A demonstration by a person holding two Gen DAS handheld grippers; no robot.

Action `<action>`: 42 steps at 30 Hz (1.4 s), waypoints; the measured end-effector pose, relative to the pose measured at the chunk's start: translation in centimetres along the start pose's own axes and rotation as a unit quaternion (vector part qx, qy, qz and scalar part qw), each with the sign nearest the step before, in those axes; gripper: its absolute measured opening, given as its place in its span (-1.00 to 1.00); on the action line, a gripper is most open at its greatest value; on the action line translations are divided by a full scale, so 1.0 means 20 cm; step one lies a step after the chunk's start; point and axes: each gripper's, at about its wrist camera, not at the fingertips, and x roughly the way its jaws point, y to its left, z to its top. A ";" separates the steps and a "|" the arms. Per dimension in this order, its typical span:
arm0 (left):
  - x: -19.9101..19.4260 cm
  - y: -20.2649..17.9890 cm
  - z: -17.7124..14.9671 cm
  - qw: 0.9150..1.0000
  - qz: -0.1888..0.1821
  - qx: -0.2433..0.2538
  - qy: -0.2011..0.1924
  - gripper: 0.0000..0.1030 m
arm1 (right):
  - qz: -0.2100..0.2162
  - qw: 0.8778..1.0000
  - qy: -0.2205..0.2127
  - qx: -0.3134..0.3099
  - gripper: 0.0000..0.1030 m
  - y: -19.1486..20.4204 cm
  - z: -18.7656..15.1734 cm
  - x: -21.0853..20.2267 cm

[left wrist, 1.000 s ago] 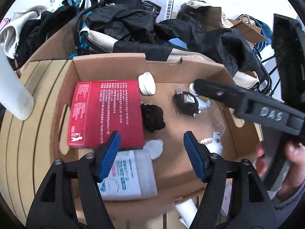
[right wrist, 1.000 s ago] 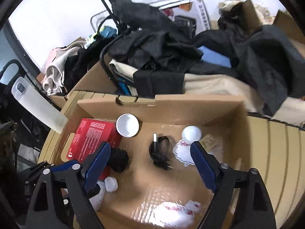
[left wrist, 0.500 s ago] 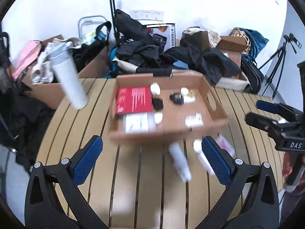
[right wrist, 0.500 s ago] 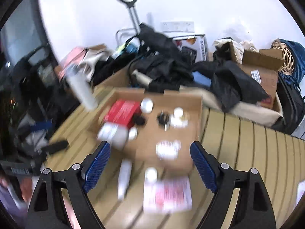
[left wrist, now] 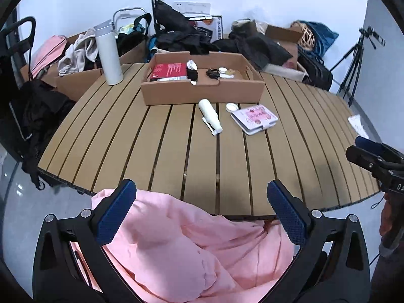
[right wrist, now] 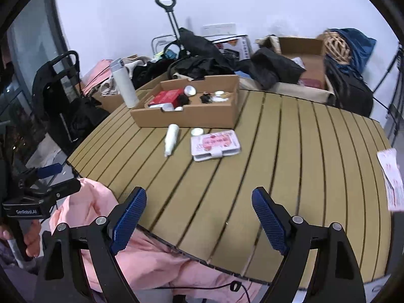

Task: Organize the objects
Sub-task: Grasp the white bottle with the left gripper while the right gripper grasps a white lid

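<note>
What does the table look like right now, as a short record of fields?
surface: tan slatted wooden table
container: open brown cardboard box at the far edge
in box: red flat carton, black cable
loose on table: white plastic bottle lying down, small white round lid, pink-patterned white case
left gripper: open, empty
right gripper: open, empty

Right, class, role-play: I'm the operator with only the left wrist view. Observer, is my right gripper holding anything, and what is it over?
Observer: The right gripper is open with nothing between its pads, over the near edge of the slatted wooden table.
Operator: Anything low down I'm missing?
Observer: A thin black cable runs along the lower edge of the pink fabric garment.
Operator: And my left gripper?
Observer: A hand holds the left gripper left of the table.
</note>
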 end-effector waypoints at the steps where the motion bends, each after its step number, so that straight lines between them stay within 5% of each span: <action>1: 0.01 -0.01 0.01 1.000 0.003 0.000 0.002 1.00 | -0.004 1.000 0.000 0.001 0.72 0.00 -0.01 0.00; 7: 0.11 0.02 0.04 1.000 -0.002 -0.025 0.015 1.00 | -0.008 1.000 0.002 -0.015 0.70 0.01 0.00 0.03; 14: 0.43 0.02 0.27 0.999 -0.014 -0.005 0.028 1.00 | 0.001 1.000 0.015 -0.027 0.69 0.02 0.12 0.26; 19: 0.81 0.05 0.48 0.995 -0.064 -0.021 0.076 0.94 | 0.009 0.998 0.029 -0.050 0.25 0.03 0.25 0.56; 24: 1.12 0.04 0.57 0.992 -0.058 -0.018 0.109 0.34 | 0.018 0.997 0.047 -0.062 0.17 0.03 0.40 0.88; 28: 1.23 0.03 0.59 0.992 -0.061 -0.009 0.111 0.11 | 0.026 0.996 0.058 -0.062 0.13 0.03 0.46 1.07; 30: 1.25 0.03 0.58 0.991 -0.066 -0.001 0.113 -0.31 | 0.031 0.995 0.067 -0.061 0.13 0.03 0.48 1.17; 32: 1.26 0.03 0.57 0.990 -0.077 0.000 0.119 -0.51 | 0.036 0.995 0.074 -0.064 0.12 0.05 0.48 1.23; 42: 1.18 0.17 0.52 0.990 -0.089 -0.022 0.109 -0.53 | -0.002 0.993 0.078 -0.086 -0.22 0.13 0.44 1.39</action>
